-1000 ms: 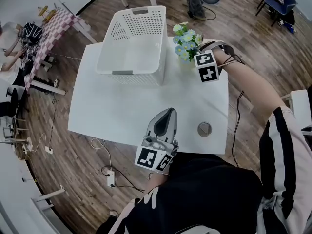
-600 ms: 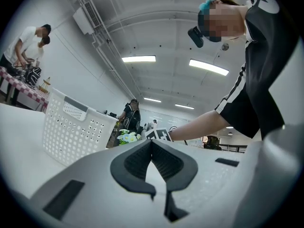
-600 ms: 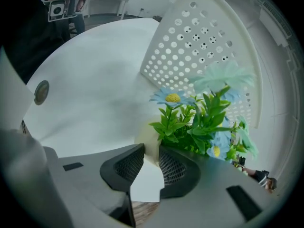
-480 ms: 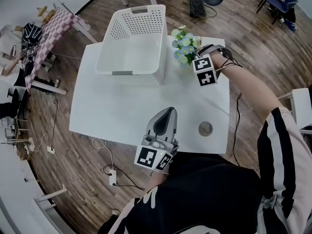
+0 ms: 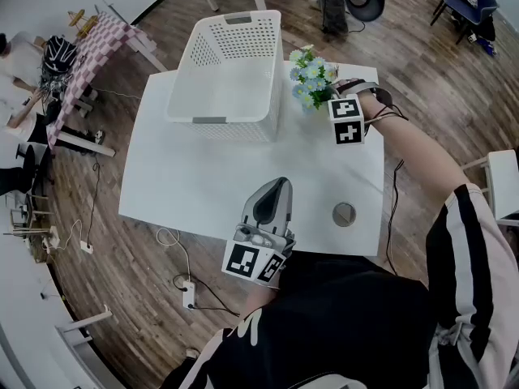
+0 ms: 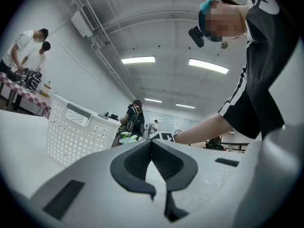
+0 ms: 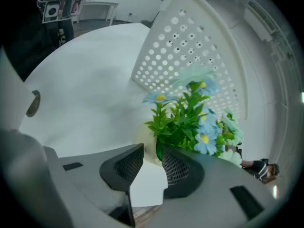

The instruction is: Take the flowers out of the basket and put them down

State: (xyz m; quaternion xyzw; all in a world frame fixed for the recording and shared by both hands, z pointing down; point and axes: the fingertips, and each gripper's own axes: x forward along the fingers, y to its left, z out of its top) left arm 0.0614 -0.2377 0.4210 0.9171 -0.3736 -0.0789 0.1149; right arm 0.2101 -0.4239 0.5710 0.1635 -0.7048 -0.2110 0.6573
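My right gripper (image 5: 331, 104) pointed down at the flowers (image 5: 312, 79), which stood upright on the white table (image 5: 211, 177), outside the basket (image 5: 231, 63) and just beside its right wall; in the right gripper view the blue and pale blooms (image 7: 190, 118) rose over green leaves from a pale pot (image 7: 145, 144), with the basket's perforated wall (image 7: 199, 51) close behind them. The right gripper's (image 7: 150, 156) jaws had just been opening and stood apart; the pot sat at their tips, the leaves brushed the edge of the right jaw, and the pads pressed on nothing, with bare table showing through the gap between them.

My left gripper (image 5: 280, 183) rested low at the near edge of the table, well apart from the flowers, pointing level towards the basket; in the left gripper view (image 6: 152, 141) its jaws met at the tips and held nothing.

A small round metal disc (image 5: 344, 214) lay on the table near its front right corner, between the two grippers and clear of both; the right gripper view caught it (image 7: 33, 103) at the far left.
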